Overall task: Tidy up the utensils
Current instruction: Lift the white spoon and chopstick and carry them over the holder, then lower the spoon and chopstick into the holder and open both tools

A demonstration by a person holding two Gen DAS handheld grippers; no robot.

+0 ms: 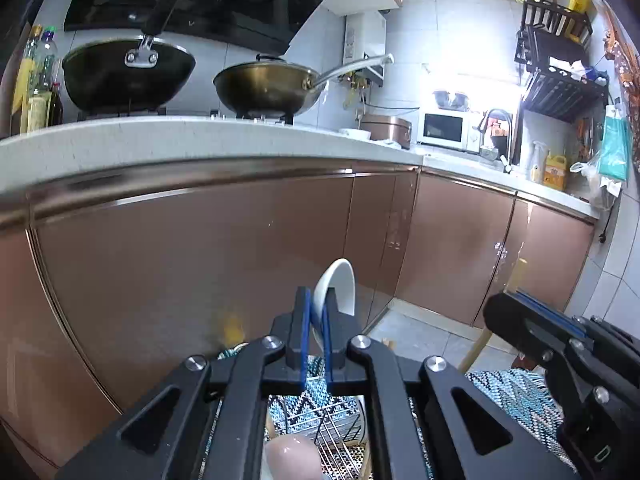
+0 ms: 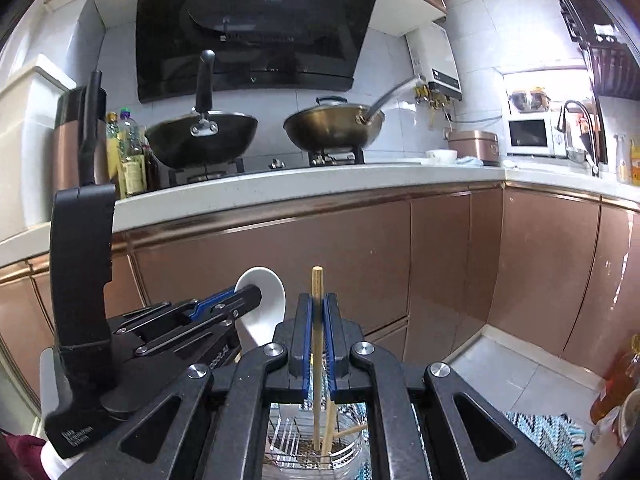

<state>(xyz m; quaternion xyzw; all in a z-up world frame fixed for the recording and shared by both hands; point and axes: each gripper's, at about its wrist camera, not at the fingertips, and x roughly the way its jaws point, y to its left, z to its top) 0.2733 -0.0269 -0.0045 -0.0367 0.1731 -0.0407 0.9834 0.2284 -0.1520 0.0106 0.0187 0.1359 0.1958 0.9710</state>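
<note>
On stove behind, dark wok (image 2: 202, 138) and brass wok (image 2: 334, 128), contents not visible. Below both grippers, wire utensil holder (image 2: 316, 438) on patterned mat (image 2: 548, 432), w/ other chopsticks (image 2: 332, 426) standing inside. Left gripper (image 1: 317, 320) clamped on white ceramic spoon (image 1: 336, 286), bowl end up, held above holder. Right gripper (image 2: 318, 320) closed on single wooden chopstick (image 2: 317, 280), upright, lower end reaching down into holder.

My black left gripper (image 1: 316, 322) with blue pads holds a white spoon (image 1: 335, 288); beside the spoon, my right gripper (image 2: 319, 322) holds a tan chopstick (image 2: 317, 320); below lies a blue-and-white zigzag mat (image 1: 516, 396).
</note>
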